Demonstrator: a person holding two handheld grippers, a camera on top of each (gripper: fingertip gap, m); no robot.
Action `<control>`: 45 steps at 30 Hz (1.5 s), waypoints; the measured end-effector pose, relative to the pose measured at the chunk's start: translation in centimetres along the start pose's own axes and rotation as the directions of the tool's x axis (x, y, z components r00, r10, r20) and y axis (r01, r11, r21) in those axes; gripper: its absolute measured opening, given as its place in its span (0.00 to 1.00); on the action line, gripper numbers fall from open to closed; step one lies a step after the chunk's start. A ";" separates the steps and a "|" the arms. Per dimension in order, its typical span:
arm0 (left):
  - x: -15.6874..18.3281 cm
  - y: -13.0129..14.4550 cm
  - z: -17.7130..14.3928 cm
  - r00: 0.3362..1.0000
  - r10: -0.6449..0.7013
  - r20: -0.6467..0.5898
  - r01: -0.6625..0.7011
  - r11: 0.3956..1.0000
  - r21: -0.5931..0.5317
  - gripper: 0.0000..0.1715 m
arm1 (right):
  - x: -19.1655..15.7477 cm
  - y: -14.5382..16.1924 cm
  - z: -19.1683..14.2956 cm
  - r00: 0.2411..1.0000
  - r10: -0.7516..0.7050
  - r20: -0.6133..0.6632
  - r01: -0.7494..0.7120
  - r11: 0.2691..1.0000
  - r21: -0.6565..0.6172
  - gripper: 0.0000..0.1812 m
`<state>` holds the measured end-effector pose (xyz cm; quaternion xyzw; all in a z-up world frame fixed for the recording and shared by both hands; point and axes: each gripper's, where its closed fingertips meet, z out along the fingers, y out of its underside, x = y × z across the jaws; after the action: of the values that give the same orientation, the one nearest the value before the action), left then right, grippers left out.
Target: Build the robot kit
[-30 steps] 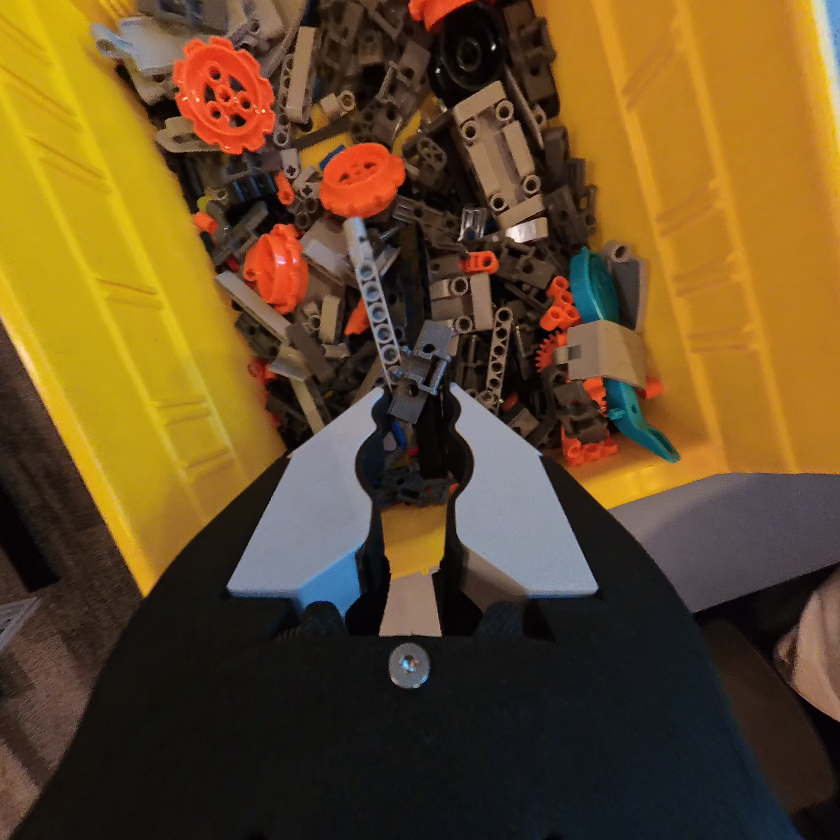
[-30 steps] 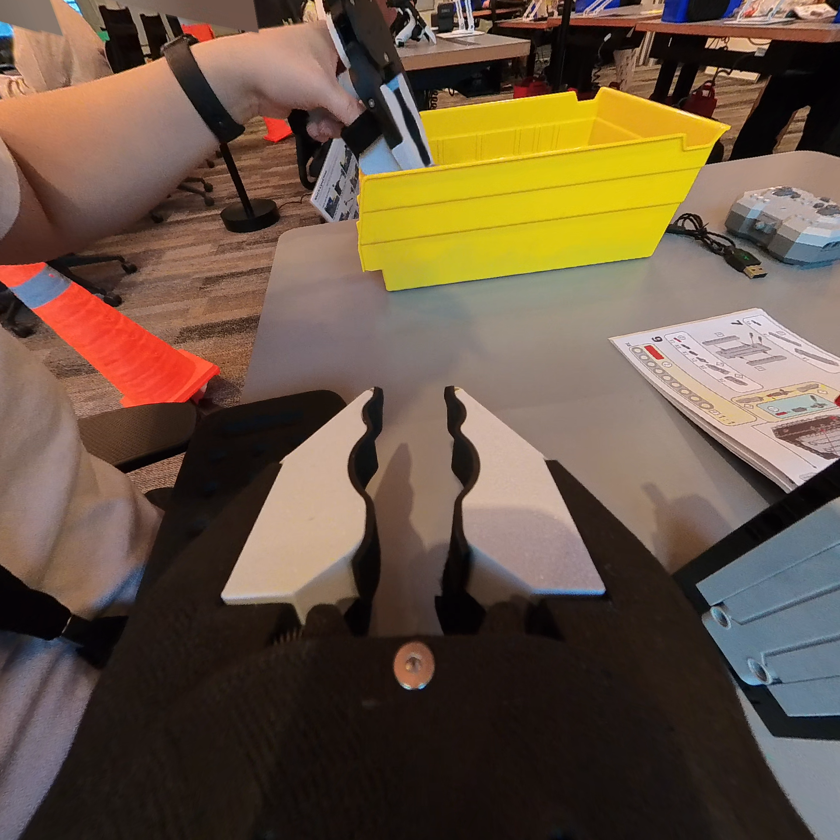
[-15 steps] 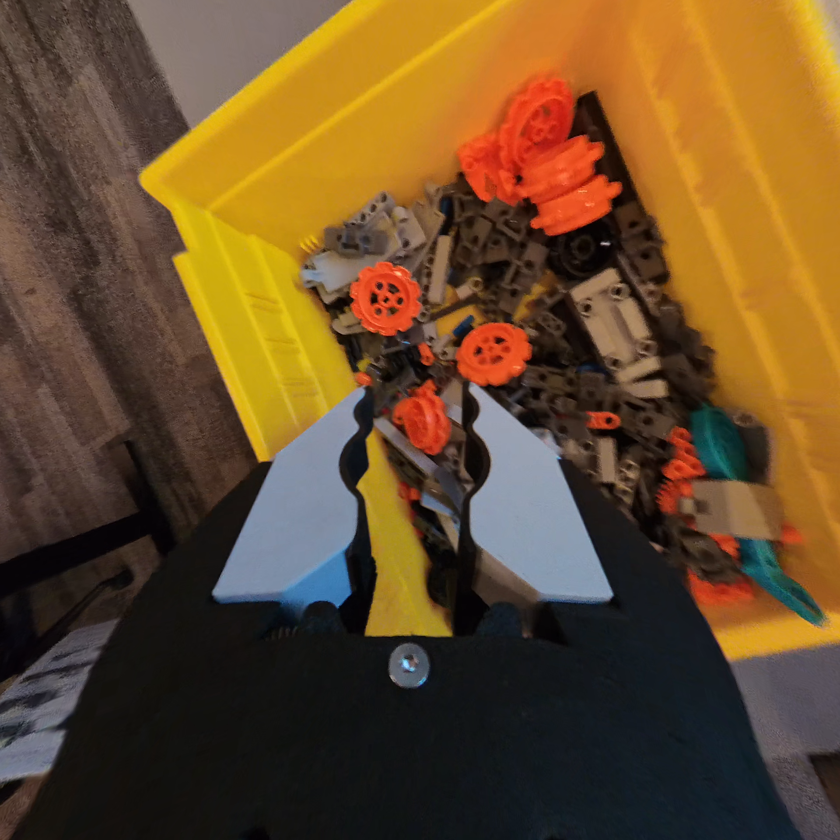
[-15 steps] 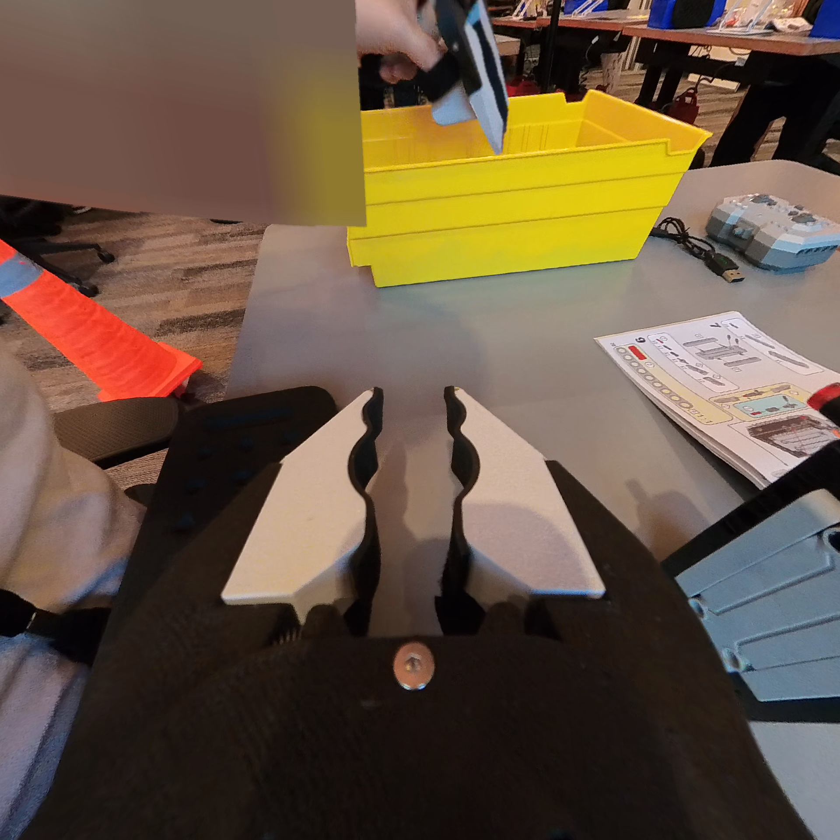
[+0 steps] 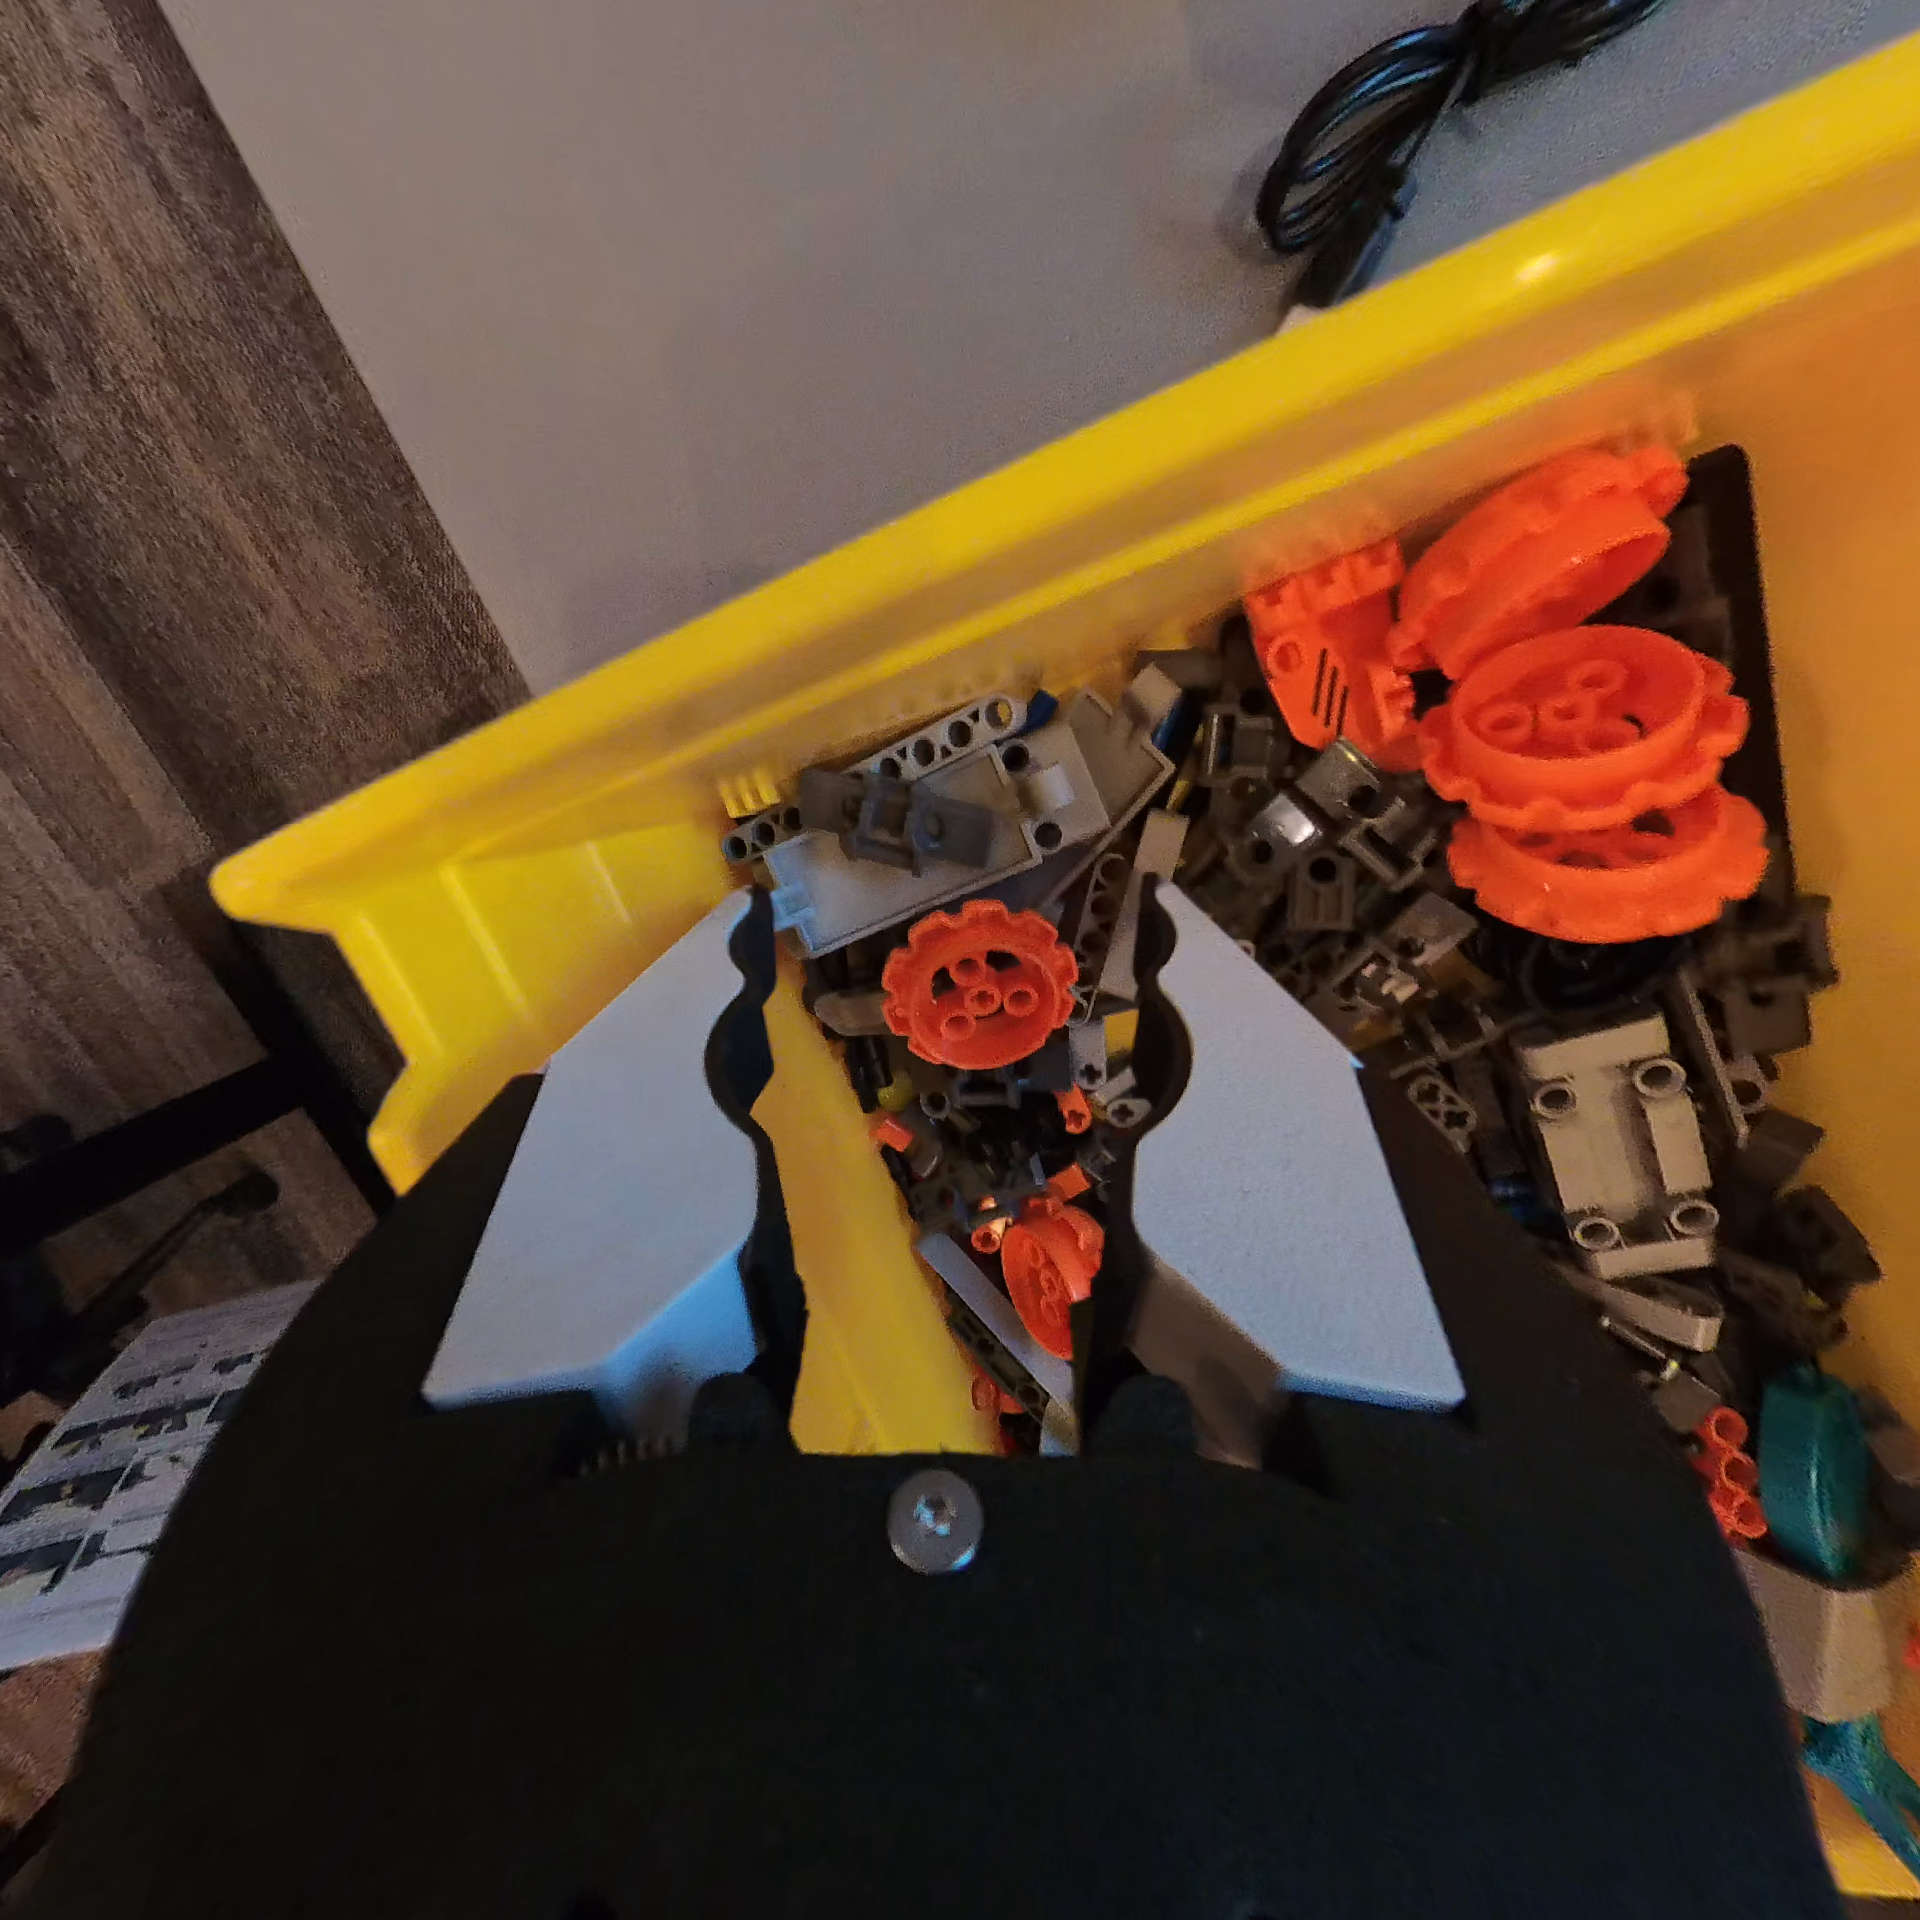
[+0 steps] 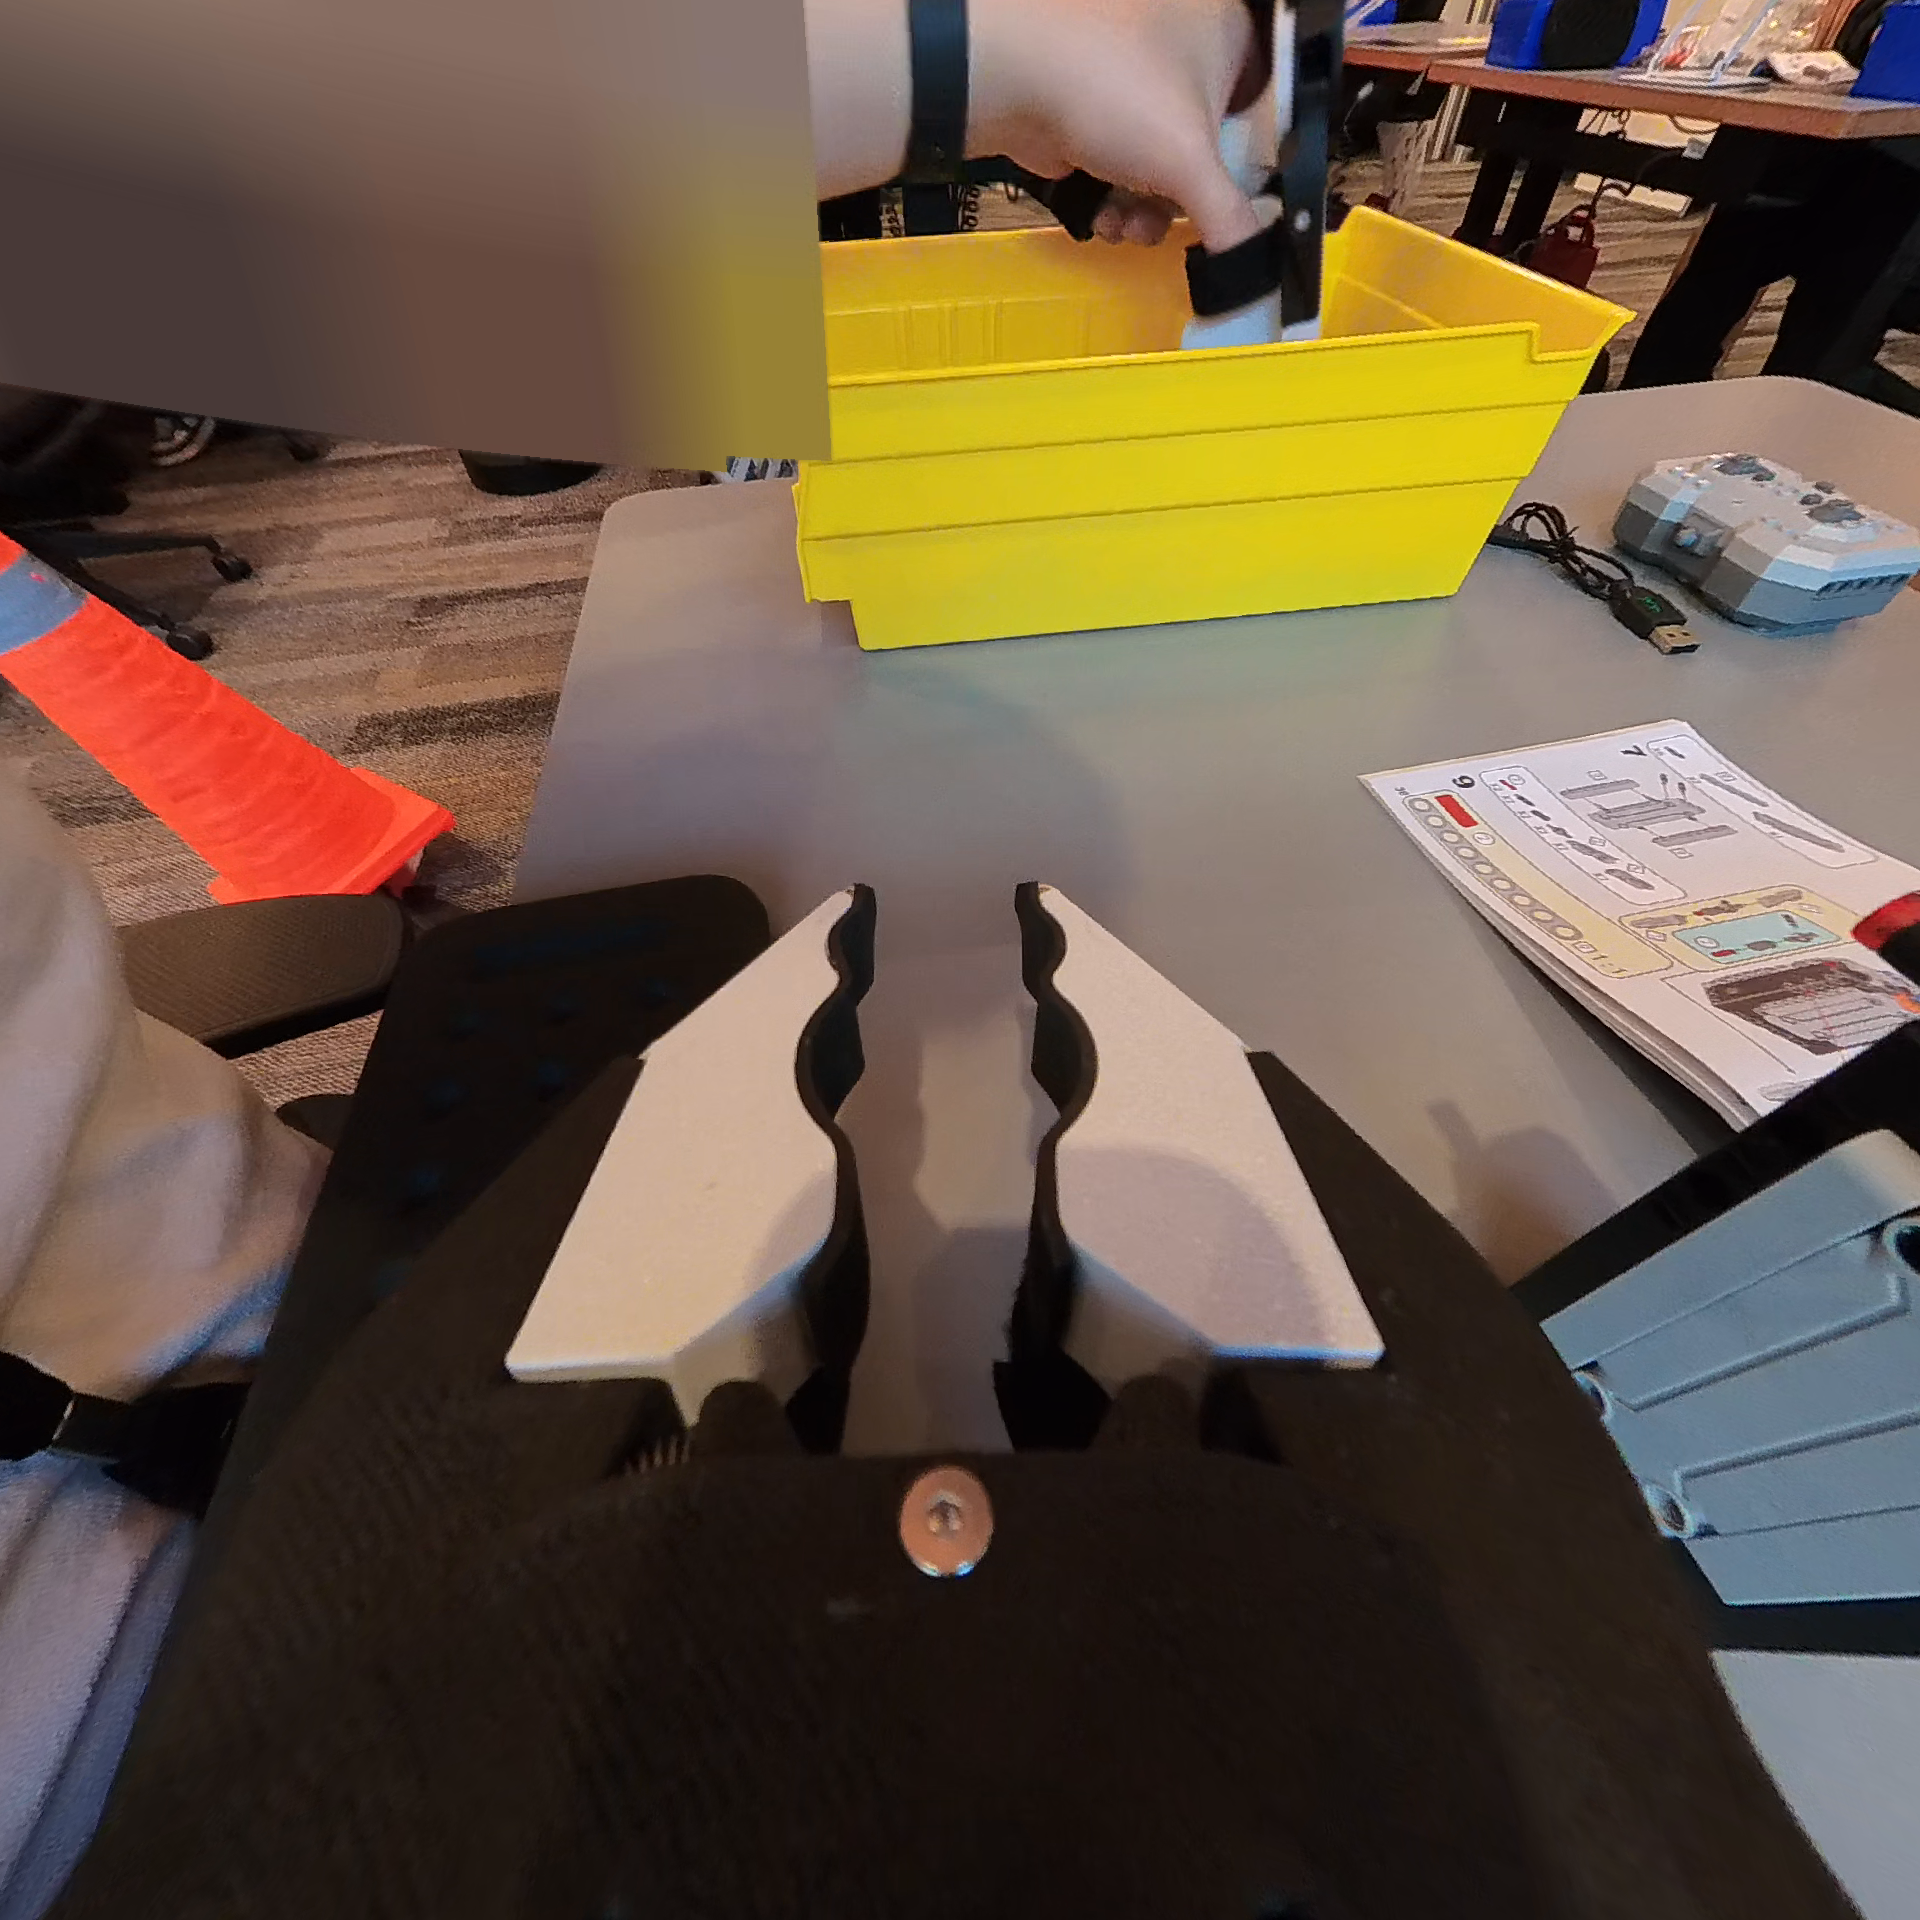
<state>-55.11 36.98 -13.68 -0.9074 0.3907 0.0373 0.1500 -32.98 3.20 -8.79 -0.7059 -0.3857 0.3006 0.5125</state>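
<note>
My left gripper point(image 5: 951, 894) is open and empty above a yellow bin point(image 5: 935, 582) full of grey, black and orange building parts. An orange toothed wheel point(image 5: 975, 985) lies between its fingers, below them, next to a light grey block point(image 5: 966, 842). Larger orange wheels point(image 5: 1579, 727) lie in the bin's far corner. My right gripper point(image 6: 943, 894) is open and empty just above the grey table point(image 6: 1039, 748). In the right wrist view the yellow bin point(image 6: 1164, 499) stands farther back, and a hand holds the left gripper point(image 6: 1262, 260) inside it.
An instruction booklet point(image 6: 1683, 883) lies on the table at right. A grey controller-like device point(image 6: 1766, 551) with a black cable point(image 6: 1600, 582) sits right of the bin. A grey and black built piece point(image 6: 1787, 1351) is at the lower right. An orange cone point(image 6: 208, 758) lies on the floor. The grippers' ends are close to 40 cm from one another. To reach the grey controller-like device point(image 6: 1766, 551) in a straight line is about 20 cm for my left fingers, about 35 cm for my right.
The left gripper held a grey part a second ago, then opened and is empty. It has swung toward the bin's corner with the orange wheels. The right gripper has barely moved.
</note>
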 end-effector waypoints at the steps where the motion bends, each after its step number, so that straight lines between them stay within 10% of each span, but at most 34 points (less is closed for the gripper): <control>1: -0.1 0.0 0.4 1.000 0.000 0.005 0.000 1.000 -0.020 0.41 | 0.0 0.0 0.0 1.000 -0.001 -0.002 0.001 1.000 0.001 0.15; 28: 0.2 3.6 -2.9 0.999 0.027 0.037 -0.028 1.000 0.002 0.00 | -0.8 -0.8 -0.4 1.000 -0.006 0.015 0.005 1.000 0.030 0.15; 45: 5.2 10.0 -6.9 0.989 0.019 -0.150 -0.006 0.996 0.086 0.00 | -0.9 -0.1 0.3 1.000 -0.003 0.027 0.003 1.000 -0.003 0.15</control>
<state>-59.01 24.79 -10.53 -0.8979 0.4079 -0.0469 0.1585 -33.68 2.59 -8.78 -0.7018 -0.3942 0.3089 0.5067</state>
